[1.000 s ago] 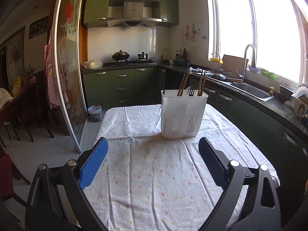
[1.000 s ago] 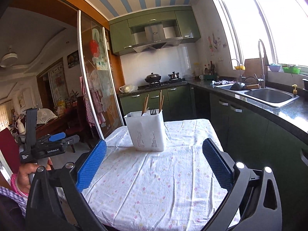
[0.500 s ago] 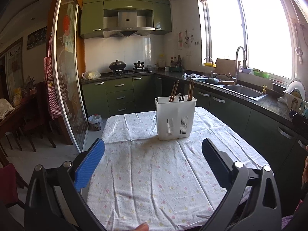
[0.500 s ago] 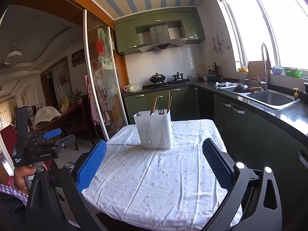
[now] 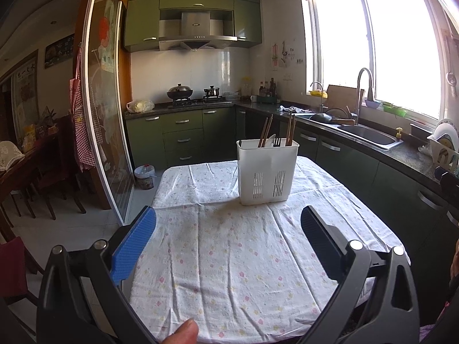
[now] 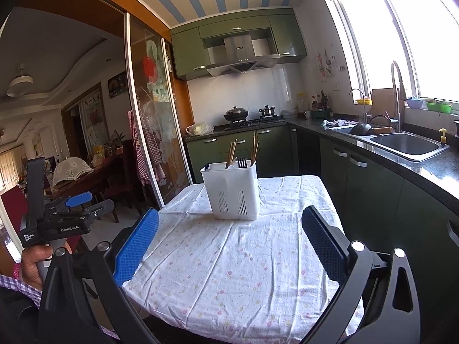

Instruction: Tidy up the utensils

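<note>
A white slotted utensil holder stands on the far half of the table with the floral cloth. Wooden chopsticks, a white spoon and a dark fork stick out of it. It also shows in the right wrist view with its chopsticks. My left gripper is open and empty, held back over the table's near part. My right gripper is open and empty, near the table's front edge. The left gripper also shows at the left of the right wrist view.
A green counter with a sink and tap runs along the right. A stove with pots is at the back. A sliding glass door stands at the left, with a dining room behind. A dish rack sits far right.
Both grippers have pulled back and away from the holder, which now looks smaller and farther. Both stay open and empty.
</note>
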Motion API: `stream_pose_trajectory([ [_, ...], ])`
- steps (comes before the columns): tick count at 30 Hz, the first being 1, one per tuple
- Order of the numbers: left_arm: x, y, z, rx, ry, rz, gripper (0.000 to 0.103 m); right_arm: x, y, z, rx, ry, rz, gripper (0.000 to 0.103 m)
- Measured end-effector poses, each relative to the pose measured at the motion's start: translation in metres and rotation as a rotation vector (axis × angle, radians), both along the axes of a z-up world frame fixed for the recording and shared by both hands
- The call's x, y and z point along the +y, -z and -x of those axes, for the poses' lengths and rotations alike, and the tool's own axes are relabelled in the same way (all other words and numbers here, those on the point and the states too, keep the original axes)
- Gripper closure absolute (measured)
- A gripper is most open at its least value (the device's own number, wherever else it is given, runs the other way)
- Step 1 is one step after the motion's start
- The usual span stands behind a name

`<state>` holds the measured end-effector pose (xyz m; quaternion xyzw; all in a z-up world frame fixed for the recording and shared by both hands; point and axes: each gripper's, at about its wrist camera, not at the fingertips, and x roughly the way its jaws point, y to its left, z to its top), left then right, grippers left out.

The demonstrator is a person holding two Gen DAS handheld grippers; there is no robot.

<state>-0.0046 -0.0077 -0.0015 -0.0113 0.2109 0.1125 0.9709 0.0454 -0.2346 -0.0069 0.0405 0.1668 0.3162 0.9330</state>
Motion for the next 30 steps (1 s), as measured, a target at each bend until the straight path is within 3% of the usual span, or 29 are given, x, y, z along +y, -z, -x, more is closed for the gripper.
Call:
stream_pose_trajectory([
  [30, 0.0014, -0.0019, 0.0014, -0.002, -0.026, -0.003, 0.007, 0.0062, 0.0079, -0.0051, 0.028, -0.005, 0.001, 0.005],
])
